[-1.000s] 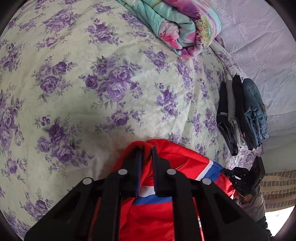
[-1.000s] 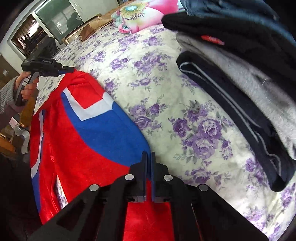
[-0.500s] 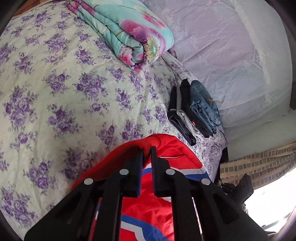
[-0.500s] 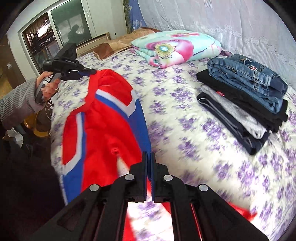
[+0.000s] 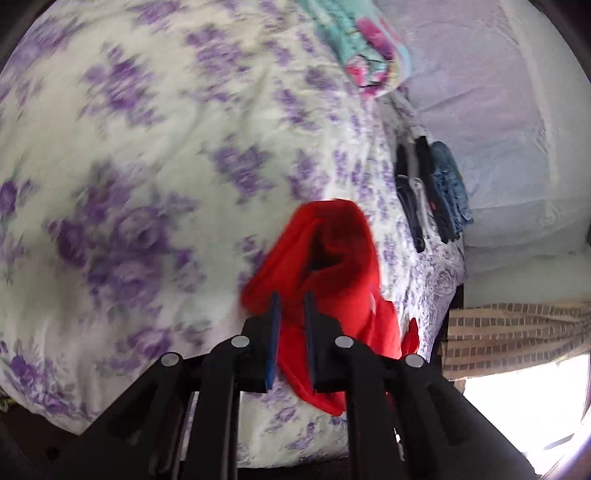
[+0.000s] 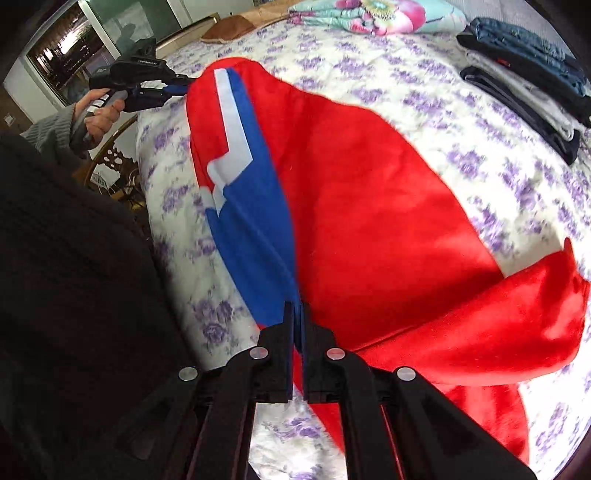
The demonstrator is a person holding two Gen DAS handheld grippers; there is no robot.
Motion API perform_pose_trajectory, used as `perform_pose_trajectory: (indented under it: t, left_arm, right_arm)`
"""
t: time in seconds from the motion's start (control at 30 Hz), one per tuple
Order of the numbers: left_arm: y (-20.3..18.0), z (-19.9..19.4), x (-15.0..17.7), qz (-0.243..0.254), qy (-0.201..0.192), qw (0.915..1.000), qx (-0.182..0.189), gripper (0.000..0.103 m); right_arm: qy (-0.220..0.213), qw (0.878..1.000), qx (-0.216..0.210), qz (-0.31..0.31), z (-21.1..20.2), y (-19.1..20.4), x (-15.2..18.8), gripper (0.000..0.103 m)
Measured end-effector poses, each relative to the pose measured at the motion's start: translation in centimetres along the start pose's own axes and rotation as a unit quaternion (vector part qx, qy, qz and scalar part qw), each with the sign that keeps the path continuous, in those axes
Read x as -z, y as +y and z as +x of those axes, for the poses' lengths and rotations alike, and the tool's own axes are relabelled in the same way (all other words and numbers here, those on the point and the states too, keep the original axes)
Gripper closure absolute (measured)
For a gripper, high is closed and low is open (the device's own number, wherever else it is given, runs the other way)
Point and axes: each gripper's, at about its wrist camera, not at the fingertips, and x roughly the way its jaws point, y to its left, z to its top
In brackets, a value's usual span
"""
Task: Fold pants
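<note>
Red pants [image 6: 369,206] with a blue and white side stripe hang stretched between my two grippers over the flowered bed [image 6: 424,99]. In the right wrist view my right gripper [image 6: 296,310] is shut on the pants' edge at the blue stripe. Far up on the left, my left gripper [image 6: 177,86], held by a hand [image 6: 99,114], pinches the other end. The left wrist view shows the left gripper [image 5: 291,306] shut on bunched red cloth [image 5: 332,258]. One red leg end [image 6: 535,314] is folded over at the right.
A stack of folded pants [image 6: 524,74] lies at the bed's far right, also in the left wrist view as the stack [image 5: 432,192]. A folded floral quilt [image 6: 376,16] is at the head. Dark clothing [image 6: 74,277] of the person fills the left; a wooden chair [image 6: 110,166] stands beside the bed.
Both grippers have swung sideways with the pants. The right one has pulled back from the folded stack, so the pants now hang stretched and lifted. Both stay shut on the cloth.
</note>
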Motion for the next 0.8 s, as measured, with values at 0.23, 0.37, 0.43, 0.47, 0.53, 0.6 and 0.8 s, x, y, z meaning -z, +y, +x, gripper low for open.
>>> perform_pose_trajectory:
  t: [0.23, 0.37, 0.43, 0.47, 0.53, 0.6, 0.8]
  left_arm:
    - [-4.9, -3.6, 2.3, 0.083, -0.04, 0.9953, 0.027, 0.093]
    - [-10.3, -0.4, 3.6, 0.165, 0.014, 0.9854, 0.041, 0.061]
    - [-10.2, 3.6, 4.3, 0.18, 0.06, 0.9817, -0.02, 0.059]
    - [-9.3, 5.6, 4.5, 0.185, 0.078, 0.9777, -0.06, 0.061]
    - [-5.8, 8.3, 4.2, 0.135, 0.107, 0.9811, -0.088, 0.081]
    - [-2.8, 7.8, 3.4, 0.055, 0.096, 0.9925, -0.053, 0.098]
    - [-3.8, 5.1, 3.7, 0.066, 0.081, 0.9941, -0.028, 0.085]
  right_arm:
    - [-0.004, 1.0, 0.006, 0.028, 0.5, 0.9, 0.5, 0.1]
    - [0.005, 0.999, 0.006, 0.045, 2.0, 0.6, 1.0, 0.1]
    - [0.004, 0.998, 0.002, 0.056, 2.5, 0.2, 1.2, 0.099]
    - [0.003, 0.998, -0.004, 0.067, 2.6, -0.1, 1.4, 0.099]
    - [0.0, 0.996, -0.019, 0.09, 2.5, -0.8, 1.6, 0.099]
    - [0.004, 0.994, -0.033, 0.108, 2.1, -1.1, 1.7, 0.091]
    - [-0.149, 0.96, -0.046, 0.233, -6.9, -4.1, 1.2, 0.05]
